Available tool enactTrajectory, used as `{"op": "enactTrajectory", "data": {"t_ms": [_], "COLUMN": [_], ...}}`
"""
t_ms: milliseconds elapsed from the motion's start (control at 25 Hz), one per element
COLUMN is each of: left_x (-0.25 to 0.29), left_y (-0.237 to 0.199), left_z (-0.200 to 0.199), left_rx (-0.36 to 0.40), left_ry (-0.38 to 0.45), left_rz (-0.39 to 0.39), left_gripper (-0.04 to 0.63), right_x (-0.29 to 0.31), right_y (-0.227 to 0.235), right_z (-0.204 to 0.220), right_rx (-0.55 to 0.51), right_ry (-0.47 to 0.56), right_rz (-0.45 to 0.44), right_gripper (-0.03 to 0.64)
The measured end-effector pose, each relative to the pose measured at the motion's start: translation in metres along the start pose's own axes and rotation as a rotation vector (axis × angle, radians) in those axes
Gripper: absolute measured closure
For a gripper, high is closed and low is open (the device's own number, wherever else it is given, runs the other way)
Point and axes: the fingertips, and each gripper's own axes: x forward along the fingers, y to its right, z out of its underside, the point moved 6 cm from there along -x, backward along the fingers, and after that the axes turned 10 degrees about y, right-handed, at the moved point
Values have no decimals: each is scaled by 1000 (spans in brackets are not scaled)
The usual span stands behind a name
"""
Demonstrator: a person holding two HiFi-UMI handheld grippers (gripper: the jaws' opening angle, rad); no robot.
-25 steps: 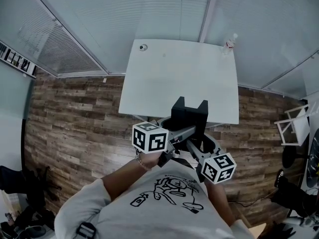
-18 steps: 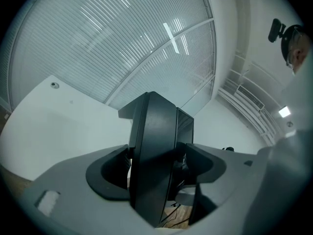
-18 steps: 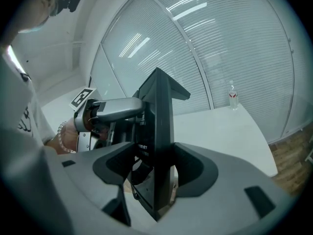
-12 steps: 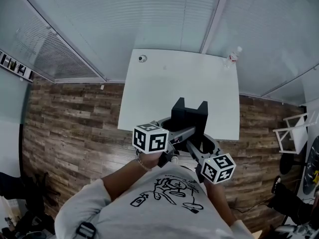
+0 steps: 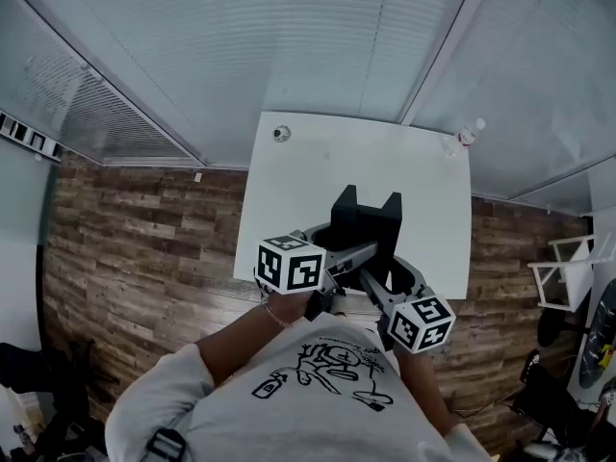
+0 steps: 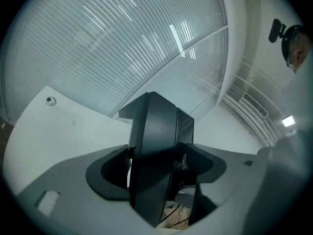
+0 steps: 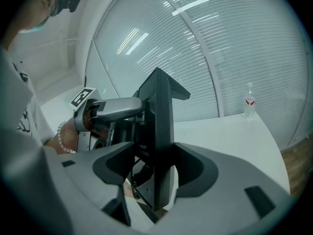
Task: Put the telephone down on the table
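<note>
- Telephone [image 5: 366, 221]: black, held on edge in the air over the near edge of the table [image 5: 318, 176]; its lower end hangs free below the jaws
- Left claw [image 6: 156, 168]: jaws pressed against the two faces of the telephone, gripping it from the person's left
- Right claw [image 7: 157, 165]: jaws likewise clamped on the telephone, from the person's right; the left claw's body shows just behind it in the right gripper view
- Both claws meet low on the telephone, close in front of the person's chest
- Table: white top, two small items at its far corners
- Bottle [image 5: 469, 133]: clear, upright, far right corner, well apart from the telephone
- Round object [image 5: 281, 133]: far left corner, too small to identify
- Floor [image 5: 144, 229]: wood planks on either side of the table
- Blinds [image 5: 289, 46]: slatted, behind the table
</note>
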Motion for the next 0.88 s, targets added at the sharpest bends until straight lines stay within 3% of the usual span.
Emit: {"op": "enactTrajectory", "data": {"t_ms": [400,880], "left_x": [-1,14], "left_y": [-42,-45], "left_z": [-38,-50], "left_rx": [-12,-13], "left_ry": [6,31], "left_rz": [-23,-58], "left_gripper": [247,247], "right_x": [56,68], "right_y": [0,18], "right_z": [-13,-27], "right_rx": [5,3], "right_ry": [-16,-40], "right_rz": [-17,-59], "right_gripper": [376,377]}}
